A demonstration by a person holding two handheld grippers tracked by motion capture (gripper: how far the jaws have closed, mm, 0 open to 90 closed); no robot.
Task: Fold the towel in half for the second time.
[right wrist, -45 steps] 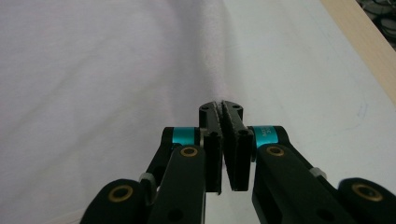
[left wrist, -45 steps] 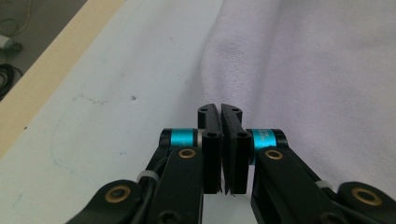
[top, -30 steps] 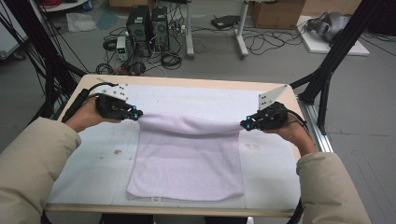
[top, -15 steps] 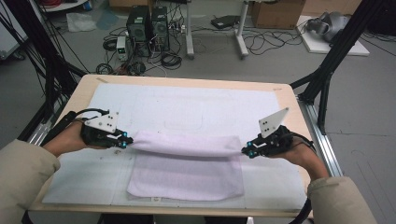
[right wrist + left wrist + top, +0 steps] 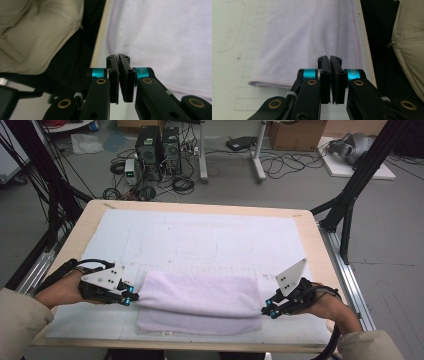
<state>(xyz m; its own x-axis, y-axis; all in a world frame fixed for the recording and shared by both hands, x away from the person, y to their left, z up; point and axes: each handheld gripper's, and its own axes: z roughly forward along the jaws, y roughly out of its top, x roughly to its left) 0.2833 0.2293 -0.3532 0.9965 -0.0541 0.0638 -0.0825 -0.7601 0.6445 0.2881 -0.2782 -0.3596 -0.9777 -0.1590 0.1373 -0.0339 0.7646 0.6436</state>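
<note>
A pale lilac towel (image 5: 200, 295) lies near the table's front edge, its top layer folded toward the person over a lower layer. My left gripper (image 5: 131, 300) is shut at the upper layer's left end, low over the mat. My right gripper (image 5: 267, 311) is shut at its right end. In the left gripper view the jaws of this gripper (image 5: 329, 60) are pressed together with the towel (image 5: 299, 37) running off beyond their tips. In the right gripper view the other gripper (image 5: 118, 58) stands the same way against the towel (image 5: 170, 37). The pinched cloth itself is hidden by the jaws.
A white mat (image 5: 200, 235) covers the wooden table (image 5: 90, 215). Beige sleeves (image 5: 20, 320) come in at both bottom corners. Black frame legs (image 5: 350, 195) flank the table. Computer towers (image 5: 160, 145) and cables sit on the floor behind.
Both grippers have drawn the towel's far edge toward the person and downward. The raised fold has come down over the lower half. Both jaws stayed shut.
</note>
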